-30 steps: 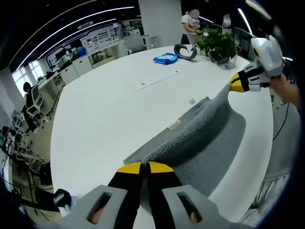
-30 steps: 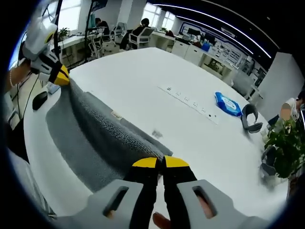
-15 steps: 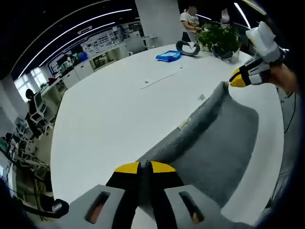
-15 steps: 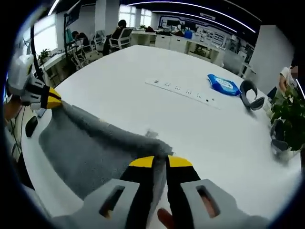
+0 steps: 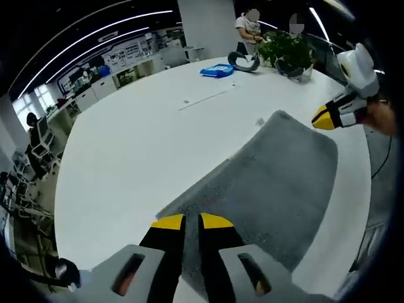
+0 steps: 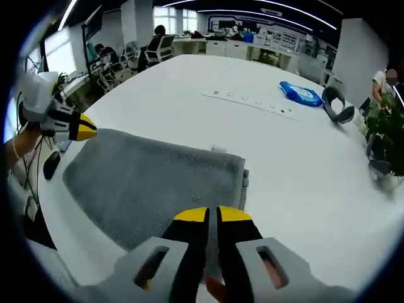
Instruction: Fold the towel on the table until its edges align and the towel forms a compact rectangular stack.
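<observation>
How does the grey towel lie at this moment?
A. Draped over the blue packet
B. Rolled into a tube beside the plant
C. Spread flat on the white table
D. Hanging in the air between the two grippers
C: the grey towel lies spread flat on the white table, with the left gripper and the right gripper at opposite ends of it; the blue packet lies far off, uncovered.

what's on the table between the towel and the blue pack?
In the left gripper view, a white power strip lies between the grey towel and the blue pack; otherwise bare white table.
</observation>
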`<state>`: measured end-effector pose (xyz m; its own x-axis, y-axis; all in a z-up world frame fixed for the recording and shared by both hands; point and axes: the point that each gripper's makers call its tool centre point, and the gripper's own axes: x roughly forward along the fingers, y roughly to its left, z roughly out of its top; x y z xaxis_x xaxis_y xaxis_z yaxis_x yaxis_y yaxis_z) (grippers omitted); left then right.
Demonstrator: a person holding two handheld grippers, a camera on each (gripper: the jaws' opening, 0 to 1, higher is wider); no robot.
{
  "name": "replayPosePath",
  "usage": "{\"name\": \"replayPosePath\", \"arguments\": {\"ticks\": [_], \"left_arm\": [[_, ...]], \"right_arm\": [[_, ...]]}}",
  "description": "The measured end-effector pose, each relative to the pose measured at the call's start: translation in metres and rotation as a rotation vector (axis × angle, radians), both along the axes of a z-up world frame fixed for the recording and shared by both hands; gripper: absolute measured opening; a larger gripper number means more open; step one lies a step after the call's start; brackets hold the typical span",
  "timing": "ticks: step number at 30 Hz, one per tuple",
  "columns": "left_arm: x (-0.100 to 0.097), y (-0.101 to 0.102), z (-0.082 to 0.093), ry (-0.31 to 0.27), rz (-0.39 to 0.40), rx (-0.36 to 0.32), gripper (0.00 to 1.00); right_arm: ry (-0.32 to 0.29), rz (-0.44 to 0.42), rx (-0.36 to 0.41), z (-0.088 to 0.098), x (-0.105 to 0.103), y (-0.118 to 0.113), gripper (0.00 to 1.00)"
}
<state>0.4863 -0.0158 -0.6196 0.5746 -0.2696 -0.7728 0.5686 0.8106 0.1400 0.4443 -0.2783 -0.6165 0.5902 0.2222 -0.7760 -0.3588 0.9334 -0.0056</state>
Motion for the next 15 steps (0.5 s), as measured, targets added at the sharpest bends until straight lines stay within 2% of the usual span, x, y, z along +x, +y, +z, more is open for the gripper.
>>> {"name": "replayPosePath", "arguments": {"ticks": [4, 8, 10, 12, 15], "left_arm": [[-0.009, 0.0, -0.015, 0.058, -0.005, 0.01, 0.04], [-0.018, 0.0, -0.027, 0.084, -0.012, 0.017, 0.03], [-0.021, 0.0, -0.029, 0.076, -0.016, 0.021, 0.02], [-0.021, 0.0, -0.029, 0.058, -0.013, 0.018, 0.02], [-0.022, -0.001, -0.031, 0.05, -0.006, 0.005, 0.01]], "right_arm": [[0.037, -0.007, 0.018, -0.008, -0.015, 0.006, 0.0], [0.073, 0.0, 0.014, -0.018, -0.03, 0.01, 0.0], [0.097, 0.012, -0.008, -0.025, -0.037, 0.01, 0.0], [0.15, 0.021, -0.011, -0.032, -0.046, 0.012, 0.0], [0.173, 0.029, -0.037, -0.039, -0.05, 0.011, 0.0]]}}
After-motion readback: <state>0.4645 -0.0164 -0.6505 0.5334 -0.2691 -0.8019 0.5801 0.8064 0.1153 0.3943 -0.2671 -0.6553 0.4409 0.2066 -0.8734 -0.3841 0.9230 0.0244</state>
